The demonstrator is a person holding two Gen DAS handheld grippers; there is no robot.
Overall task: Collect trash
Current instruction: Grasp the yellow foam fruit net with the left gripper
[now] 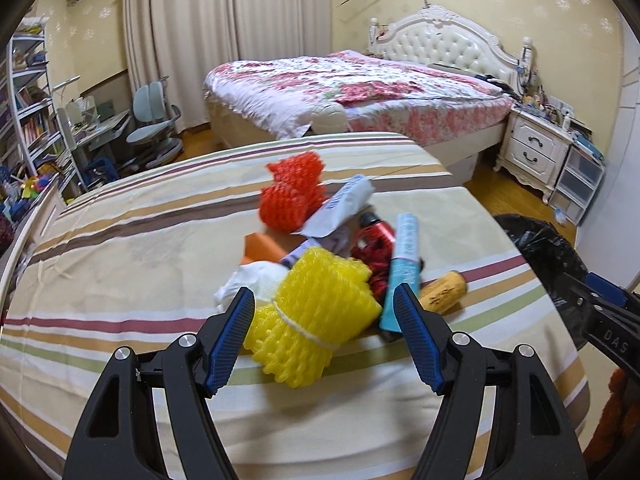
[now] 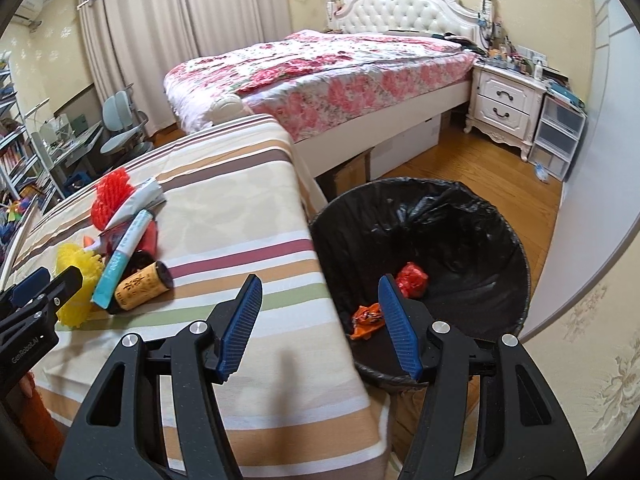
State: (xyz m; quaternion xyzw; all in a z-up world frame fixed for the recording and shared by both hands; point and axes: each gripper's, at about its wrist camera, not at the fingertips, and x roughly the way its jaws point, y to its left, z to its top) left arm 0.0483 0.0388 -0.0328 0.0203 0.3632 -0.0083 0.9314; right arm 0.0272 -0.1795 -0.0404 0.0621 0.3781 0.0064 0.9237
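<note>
The yellow foam net (image 1: 316, 312) is the landmark here: it lies at the near edge of the trash pile on the striped tabletop (image 1: 120, 264), and the coming move turns on how it sits to the left gripper (image 1: 324, 300). Seen from the left wrist, the net lies straight ahead of that gripper, framed between its two blue fingers (image 1: 232, 340), which stand wide apart and grip nothing. Whether the pads already flank the net or hang short of it I cannot tell; the fisheye flattens depth. The net's long axis runs slantwise, from its tied lower end near the left finger up toward the right finger, so a close across it would likely catch the fat upper body rather than the banded waist.

Behind the net lie a white crumpled tissue (image 1: 256, 280), a red foam net (image 1: 292, 196), a light blue tube (image 1: 404, 272) and a brown cork-coloured roll (image 1: 444, 292), all touching or heaped together.

The right gripper (image 2: 320, 320) is well off from the net, toward the black-lined bin (image 2: 500, 240) that stands just past the tabletop's edge. Its fingers are about half spread and empty. The bin already holds a red wad (image 2: 412, 280) and an orange wrapper (image 2: 366, 318). The left hand is plainly the nearer one for the net.
</note>
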